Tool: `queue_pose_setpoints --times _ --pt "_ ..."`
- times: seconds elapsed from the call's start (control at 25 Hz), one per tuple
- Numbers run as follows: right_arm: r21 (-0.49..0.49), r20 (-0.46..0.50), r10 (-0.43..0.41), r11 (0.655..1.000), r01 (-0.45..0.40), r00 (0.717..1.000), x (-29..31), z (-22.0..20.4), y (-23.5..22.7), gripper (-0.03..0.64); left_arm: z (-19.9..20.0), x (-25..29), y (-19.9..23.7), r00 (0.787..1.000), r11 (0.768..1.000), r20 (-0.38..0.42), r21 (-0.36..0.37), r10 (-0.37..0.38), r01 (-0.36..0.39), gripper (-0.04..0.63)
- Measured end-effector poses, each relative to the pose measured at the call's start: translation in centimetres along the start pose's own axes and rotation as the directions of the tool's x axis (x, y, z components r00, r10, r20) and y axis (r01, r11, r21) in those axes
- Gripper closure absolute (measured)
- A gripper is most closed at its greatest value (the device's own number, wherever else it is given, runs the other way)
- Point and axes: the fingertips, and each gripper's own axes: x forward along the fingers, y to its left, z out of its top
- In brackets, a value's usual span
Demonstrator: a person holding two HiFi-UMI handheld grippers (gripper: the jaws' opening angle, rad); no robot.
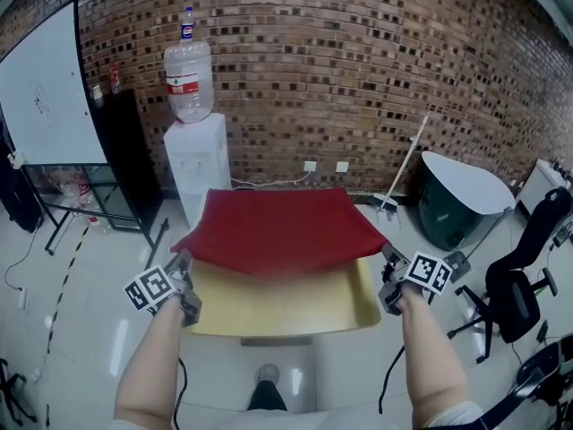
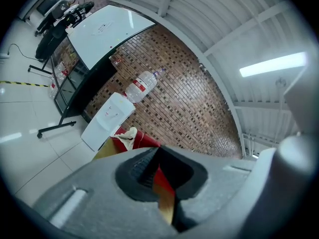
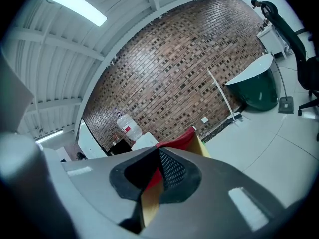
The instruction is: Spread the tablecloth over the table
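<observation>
The tablecloth [image 1: 277, 227] is red on top with a yellow underside [image 1: 277, 305]. It hangs stretched between my two grippers, its near part folded so the yellow faces up. My left gripper [image 1: 183, 269] is shut on the cloth's near left corner. My right gripper [image 1: 389, 262] is shut on the near right corner. In the left gripper view a red and yellow strip of cloth [image 2: 163, 188] is pinched between the jaws of the left gripper [image 2: 159, 168]. The right gripper view shows the same cloth [image 3: 148, 199] in the right gripper [image 3: 159, 171]. The table is hidden beneath the cloth.
A white water dispenser [image 1: 192, 173] with a bottle stands behind the cloth at the brick wall. A whiteboard [image 1: 45, 88] and black cabinet [image 1: 125, 155] are at the left. A green tub [image 1: 457, 202], a leaning pole [image 1: 405, 164] and an office chair [image 1: 519, 276] stand at the right.
</observation>
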Motion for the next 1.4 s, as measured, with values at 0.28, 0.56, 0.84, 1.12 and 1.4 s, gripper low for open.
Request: queue_pose_setpoints --times 0.28,0.56,0.84,1.12,1.4 --pt "0.065 -0.03 -0.041 0.997 0.043 0.999 -3.1 -4.8 -3.2 0.614 -4.1 -2.2 1.5 0.998 0.999 -0.051 -0.031 0.041 -0.043 0.588" --pt "0.101 -0.073 -0.08 0.991 0.087 0.994 -4.6 -8.4 -6.2 0.614 -7.4 -4.2 4.5 0.988 0.992 -0.1 -0.033 0.12 -0.124 0.588" --pt "0.092 -0.111 -0.114 0.988 0.124 0.987 -5.7 -10.4 -7.8 0.614 -10.4 -6.4 6.0 0.979 0.986 -0.13 -0.04 0.157 -0.163 0.588" --pt "0.125 -0.129 -0.134 0.981 0.15 0.983 -7.6 -13.0 -9.0 0.614 -13.6 -9.2 7.5 0.972 0.978 -0.152 -0.074 0.182 -0.194 0.588" --pt "0.171 -0.142 -0.154 0.969 0.178 0.978 -9.6 -15.5 -10.4 0.614 -16.1 -11.6 9.1 0.964 0.965 -0.162 -0.119 0.212 -0.232 0.588"
